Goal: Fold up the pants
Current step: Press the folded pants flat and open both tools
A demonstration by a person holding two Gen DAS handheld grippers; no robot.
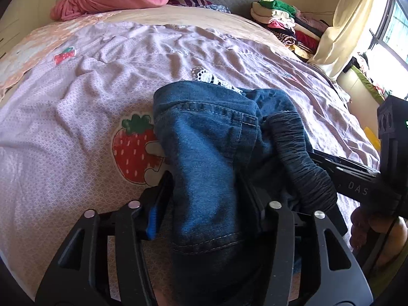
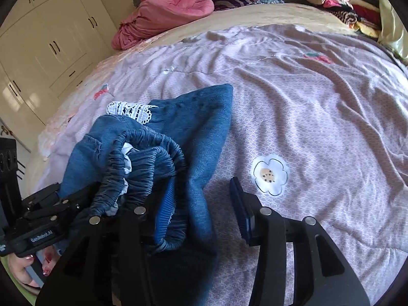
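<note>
Denim pants [image 1: 204, 153] bunched on quilt [image 1: 76, 102] | both grippers (left [image 1: 211, 201], right [image 2: 204, 204]) parted, pants between | clothes pile [image 1: 285, 25] beyond

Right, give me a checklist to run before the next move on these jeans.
1. Left tongs free of the jeans: not ok; open, but denim lies between the fingers.
2. Right tongs free: not ok; open, but the waistband is draped over one finger.
3. Jeans flat: not ok; bunched in a heap.
4. Legs matched: cannot tell; only some lace trim shows.
5. Room on the quilt to spread them: ok.
</note>
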